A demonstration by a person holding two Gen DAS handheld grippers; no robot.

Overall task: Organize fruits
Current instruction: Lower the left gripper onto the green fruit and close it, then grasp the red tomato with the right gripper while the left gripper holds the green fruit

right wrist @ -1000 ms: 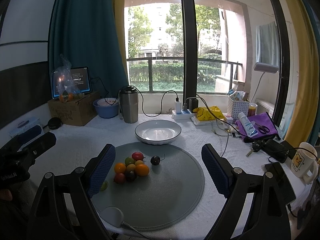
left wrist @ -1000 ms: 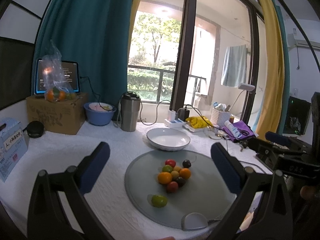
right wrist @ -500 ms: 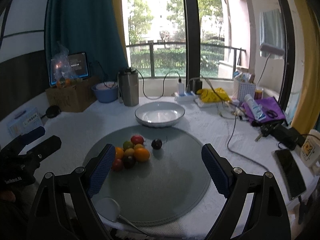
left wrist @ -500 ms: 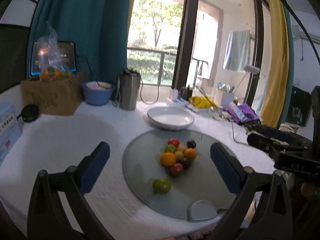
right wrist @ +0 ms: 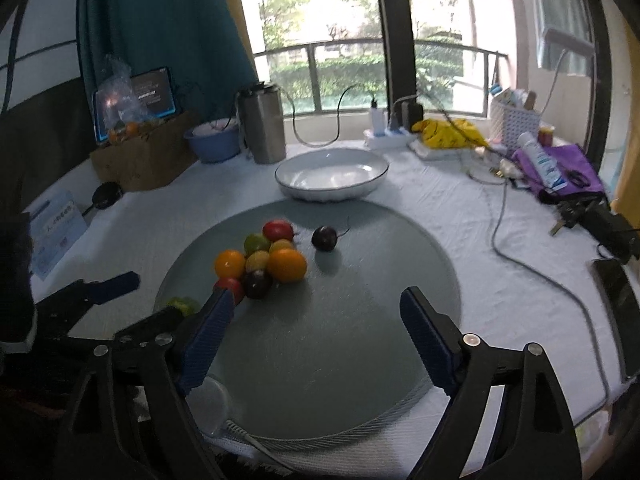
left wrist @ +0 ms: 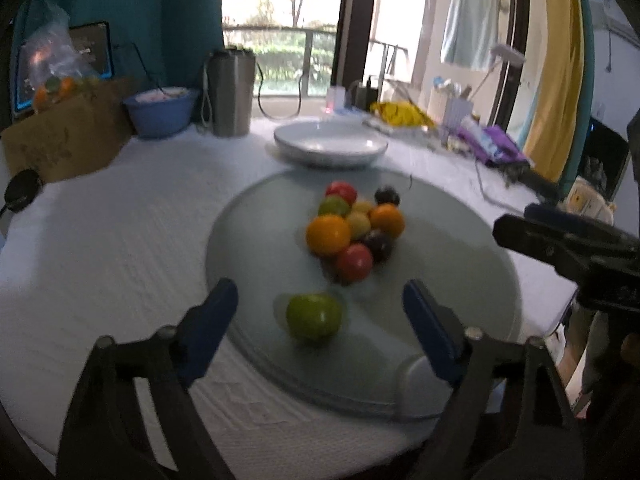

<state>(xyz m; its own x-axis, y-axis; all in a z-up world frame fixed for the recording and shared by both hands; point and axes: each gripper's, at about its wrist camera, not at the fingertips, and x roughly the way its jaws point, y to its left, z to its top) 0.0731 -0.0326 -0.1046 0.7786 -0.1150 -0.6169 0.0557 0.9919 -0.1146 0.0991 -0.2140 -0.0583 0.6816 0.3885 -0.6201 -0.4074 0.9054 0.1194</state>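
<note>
left gripper (left wrist: 316, 312) closing around green fruit (left wrist: 314, 317), untouched

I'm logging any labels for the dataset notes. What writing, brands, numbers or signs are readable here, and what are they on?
No text reads clearly enough to quote.
Blue-and-white card: printed characters, too blurred.
Tablet screen: pale lines of text, too small.
White tube: blue print, unreadable.
Cardboard box: dark printing, blurred.

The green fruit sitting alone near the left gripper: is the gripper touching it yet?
Apart. The left wrist view shows the green fruit between the closing left gripper fingers, with bare grey mat visible on both sides of it.
</note>
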